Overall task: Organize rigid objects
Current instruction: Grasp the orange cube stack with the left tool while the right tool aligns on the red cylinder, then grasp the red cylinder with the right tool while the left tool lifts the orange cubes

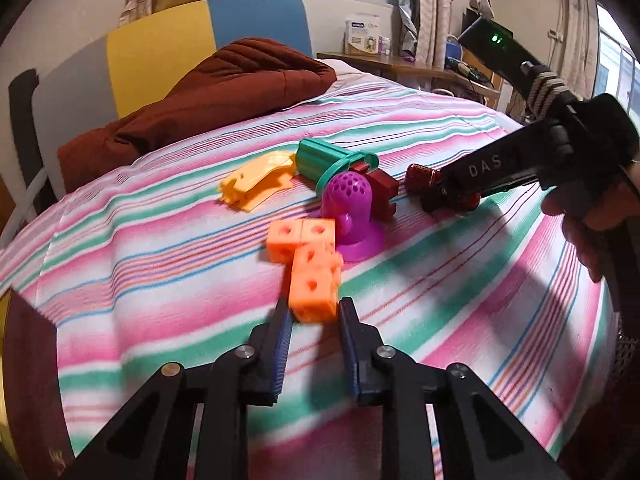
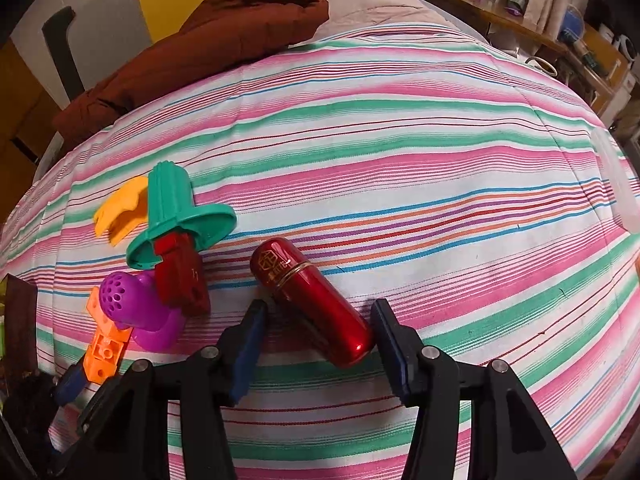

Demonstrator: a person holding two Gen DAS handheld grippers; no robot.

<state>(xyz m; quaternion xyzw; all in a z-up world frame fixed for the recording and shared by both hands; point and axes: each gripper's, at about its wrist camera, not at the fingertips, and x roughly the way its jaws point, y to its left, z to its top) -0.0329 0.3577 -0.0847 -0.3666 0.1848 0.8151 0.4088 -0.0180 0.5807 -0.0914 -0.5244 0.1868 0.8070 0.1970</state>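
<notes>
We're clamping the left hand-held gripper [image 1: 314,312] on the orange block chain [image 1: 308,268]; right hand-held gripper [image 2: 320,316] is sitting released around the red cylinder [image 2: 312,300] on the bed [image 2: 400,168].

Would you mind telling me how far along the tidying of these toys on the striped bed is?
Nothing looks sorted yet: the yellow piece, green mould, purple toy and dark red block lie in a loose cluster. In hand: the left hand-held gripper is shut on the orange cube block; the right hand-held gripper straddles the red metal cylinder, open. Everything remains to be placed.
</notes>
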